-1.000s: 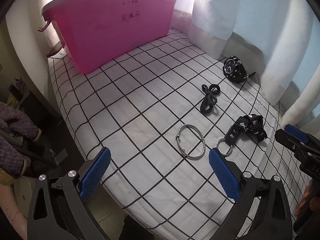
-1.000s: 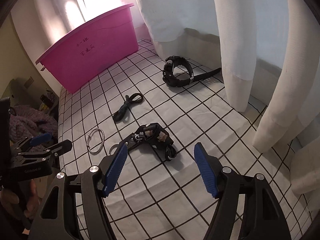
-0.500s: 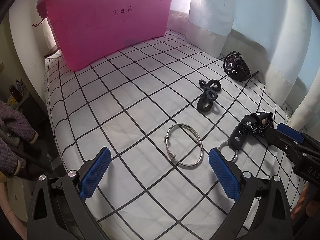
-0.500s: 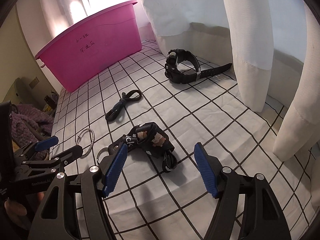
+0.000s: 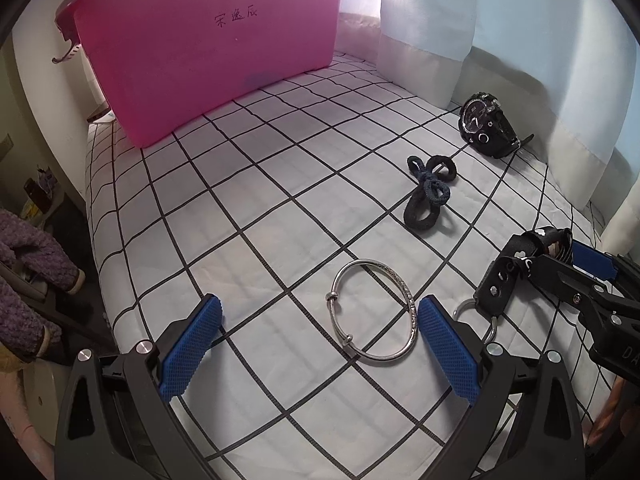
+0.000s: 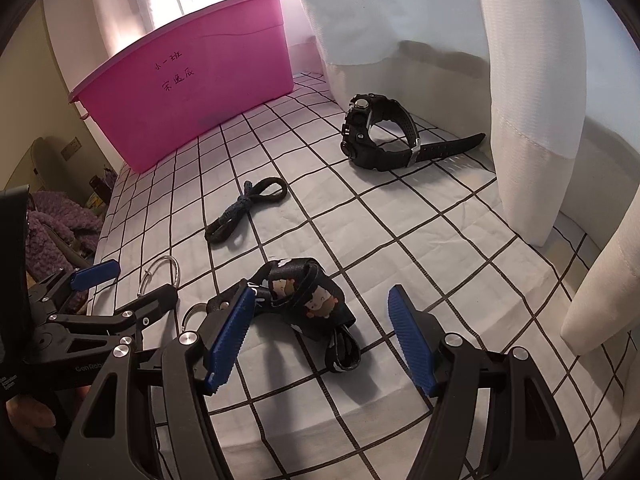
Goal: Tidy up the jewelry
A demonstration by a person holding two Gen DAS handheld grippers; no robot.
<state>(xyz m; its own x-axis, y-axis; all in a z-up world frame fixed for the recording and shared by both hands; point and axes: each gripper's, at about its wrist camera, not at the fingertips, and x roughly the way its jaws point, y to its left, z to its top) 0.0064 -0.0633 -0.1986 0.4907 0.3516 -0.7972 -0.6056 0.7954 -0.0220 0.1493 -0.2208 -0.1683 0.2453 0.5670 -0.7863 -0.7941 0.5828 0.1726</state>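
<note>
Left gripper (image 5: 318,344) spread wide, straddling silver bangle (image 5: 372,310) flat on checked bed sheet (image 5: 248,200), likely readying pinch. Right gripper (image 6: 320,332) spread around cartoon lanyard (image 6: 308,300). Pink bin (image 5: 208,40) waits beyond, probable destination.

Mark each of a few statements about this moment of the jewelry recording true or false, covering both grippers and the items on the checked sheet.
1. The left gripper is open, with the bangle lying between its fingers. True.
2. The right gripper is shut on the lanyard. False: it is open, its fingers either side of the lanyard, which lies on the sheet.
3. The watch is inside the pink bin. False: it lies on the sheet near the curtain.
4. The hair ties lie between the bangle and the watch. True.
5. The bin has handwriting on its side. True.
</note>
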